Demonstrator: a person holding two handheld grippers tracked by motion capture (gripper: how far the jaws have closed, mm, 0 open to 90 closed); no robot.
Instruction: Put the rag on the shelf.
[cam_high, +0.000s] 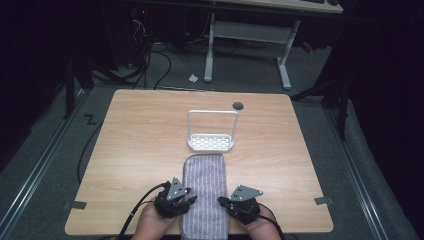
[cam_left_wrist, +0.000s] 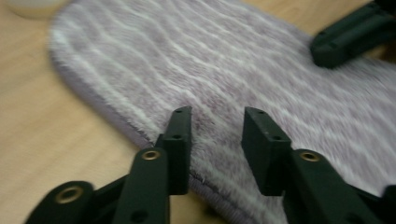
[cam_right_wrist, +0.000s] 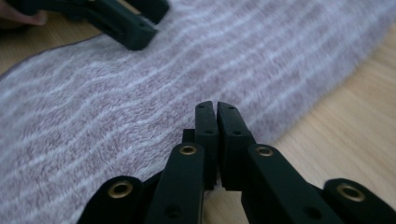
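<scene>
A mauve-grey towel with pale stripes (cam_high: 205, 190) lies folded into a long strip at the table's front middle, its near end at the table edge. My left gripper (cam_high: 190, 196) sits at the towel's left edge, and in the left gripper view it (cam_left_wrist: 217, 116) is open with the towel's (cam_left_wrist: 233, 60) hem beneath the gap. My right gripper (cam_high: 223, 202) is at the towel's right edge. In the right gripper view it (cam_right_wrist: 217, 106) is shut, tips over the towel's (cam_right_wrist: 140, 93) border, with no cloth visible between the jaws.
A white wire-framed rack (cam_high: 211, 131) with a perforated base stands just beyond the towel's far end. A dark cable hole (cam_high: 238, 105) sits behind it. Tape marks (cam_high: 75, 204) lie near the front corners of the wooden table (cam_high: 140, 135).
</scene>
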